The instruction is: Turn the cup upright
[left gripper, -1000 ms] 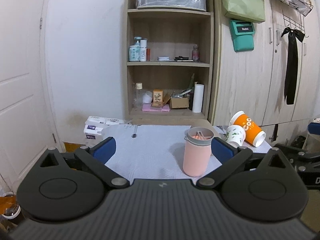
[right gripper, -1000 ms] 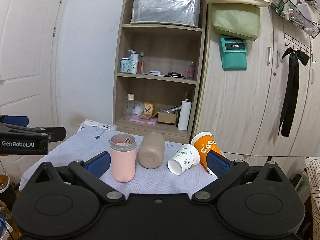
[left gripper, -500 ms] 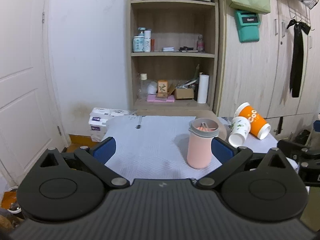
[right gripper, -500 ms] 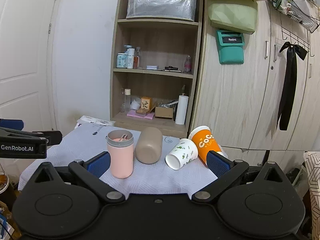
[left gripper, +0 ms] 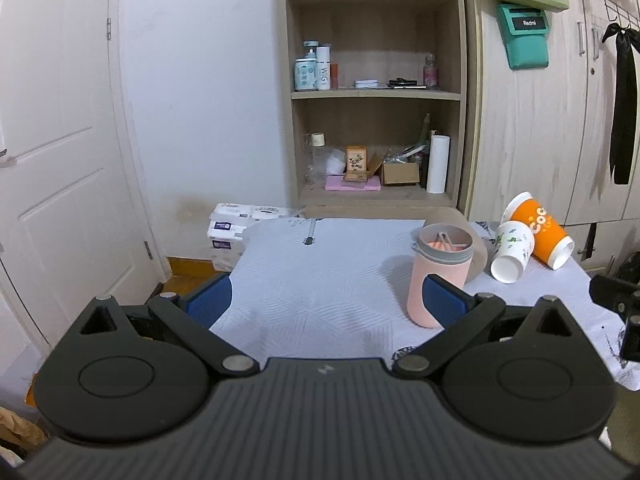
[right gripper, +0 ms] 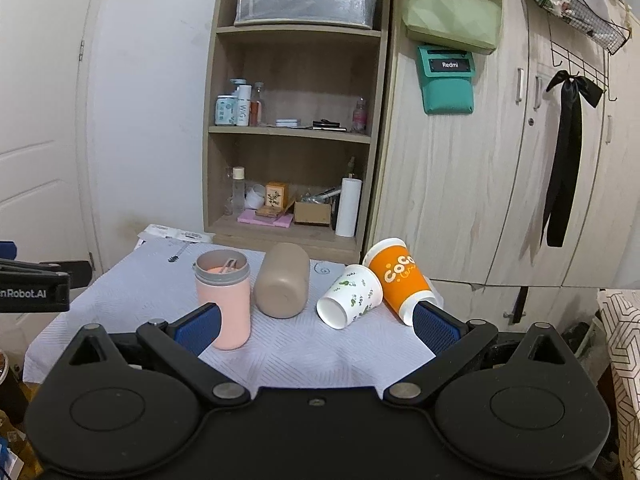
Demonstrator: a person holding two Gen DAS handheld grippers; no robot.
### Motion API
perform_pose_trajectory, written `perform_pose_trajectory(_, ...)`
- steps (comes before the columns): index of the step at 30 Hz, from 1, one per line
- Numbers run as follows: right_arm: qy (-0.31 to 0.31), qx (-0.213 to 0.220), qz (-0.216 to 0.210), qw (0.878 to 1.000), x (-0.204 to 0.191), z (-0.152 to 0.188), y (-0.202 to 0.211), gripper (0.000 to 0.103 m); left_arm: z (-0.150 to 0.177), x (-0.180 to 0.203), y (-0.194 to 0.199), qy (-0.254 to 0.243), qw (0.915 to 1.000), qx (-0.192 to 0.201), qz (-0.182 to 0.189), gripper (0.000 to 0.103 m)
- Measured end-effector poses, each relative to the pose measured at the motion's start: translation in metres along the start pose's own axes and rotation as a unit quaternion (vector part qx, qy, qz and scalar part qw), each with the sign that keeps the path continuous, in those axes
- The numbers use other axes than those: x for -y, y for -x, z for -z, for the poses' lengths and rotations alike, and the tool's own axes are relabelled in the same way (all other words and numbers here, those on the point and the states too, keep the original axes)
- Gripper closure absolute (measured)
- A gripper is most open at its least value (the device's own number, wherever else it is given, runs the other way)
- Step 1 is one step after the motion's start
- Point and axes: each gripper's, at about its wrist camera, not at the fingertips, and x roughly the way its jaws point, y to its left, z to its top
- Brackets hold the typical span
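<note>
Hovering over the near edge of the table (right gripper: 120,280), the right gripper (right gripper: 316,322) is holding its jaws spread wide with nothing between them, and the left gripper (left gripper: 326,300) is doing the same off to the side. Neither is touching a cup.

Four cups are sitting on the white cloth. The pink cup (right gripper: 223,300) is already standing upright, mouth up. The tan cup (right gripper: 283,280) is lying on its side, long axis running roughly toward the camera, its flat closed base facing the right gripper and its mouth pointing away toward the shelf. The white cup (right gripper: 350,295) is lying tilted, its open mouth facing down-left toward the gripper, its base resting against the orange cup (right gripper: 398,282). That one is lying too, mouth pointing down-right near the table's right edge, base up toward the cabinet.

Which cup is being targeted is not clear; the white one seems nearest the gripper's centre line. To do the step well, I judge the gripper should be coming in across the cup's long axis, closing lightly on the side wall near mid-height, since paper walls are likely crushing easily. Lifting slightly before rotating should be keeping the rim from dragging the cloth or nudging the orange neighbour off the edge.
</note>
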Motion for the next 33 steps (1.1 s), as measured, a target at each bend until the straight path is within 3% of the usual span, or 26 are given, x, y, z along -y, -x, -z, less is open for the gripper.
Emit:
perform_pose_trajectory(24,-0.004,-0.005,0.013,1.0,-0.001,0.002,-0.001,0.0,0.001,0.014,-0.011,-0.041,0.9987,-0.031,0.001,0.0)
perform_pose_trajectory(33,-0.005,-0.004,0.014,1.0,-0.001,0.002,0.0,0.0,0.001,0.013,-0.006,-0.04,0.9991,-0.017,-0.001,0.0)
